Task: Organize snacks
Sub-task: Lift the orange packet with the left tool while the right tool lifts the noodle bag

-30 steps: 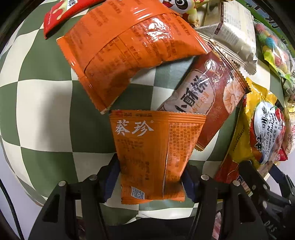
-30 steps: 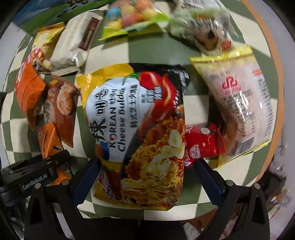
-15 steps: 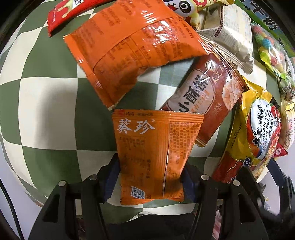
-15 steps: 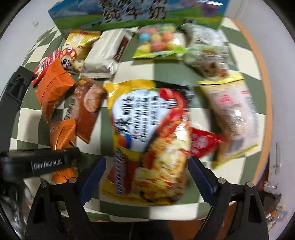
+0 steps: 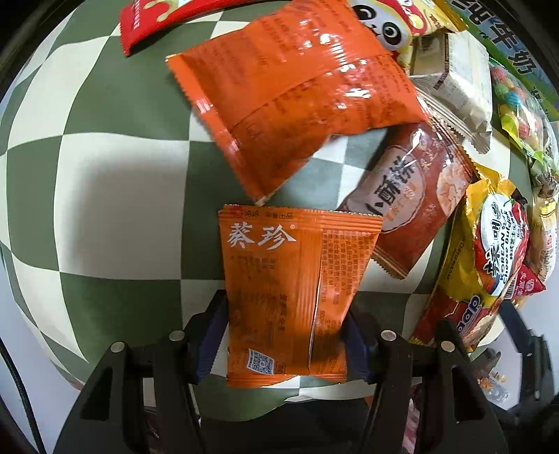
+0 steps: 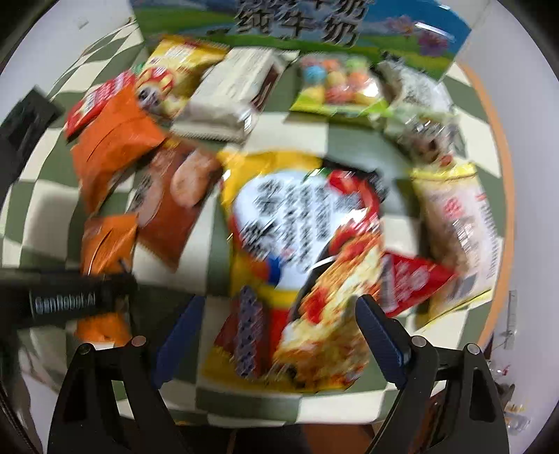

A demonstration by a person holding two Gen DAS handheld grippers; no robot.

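My left gripper (image 5: 284,337) is shut on a small orange snack packet (image 5: 293,286), its blue pads pressing the packet's two sides above the green-and-cream checked table (image 5: 115,195). The packet also shows in the right wrist view (image 6: 104,244), behind the left gripper's black body (image 6: 66,300). My right gripper (image 6: 276,342) is open, its fingers set wide on either side of the yellow Korean cheese noodle bag (image 6: 300,265), which lies flat on the table. The right wrist view is blurred by motion.
A larger orange bag (image 5: 297,101), a brown pastry packet (image 5: 405,206), a white wrapped bar (image 5: 457,83), a red packet (image 5: 157,17) and candy bags lie on the table. A milk carton box (image 6: 300,24) stands at the back. A pale rice-cracker bag (image 6: 457,223) lies at right.
The right gripper has pulled back and up from the noodle bag, widening its view of the table. The left gripper still holds the small orange packet and has shifted slightly left.
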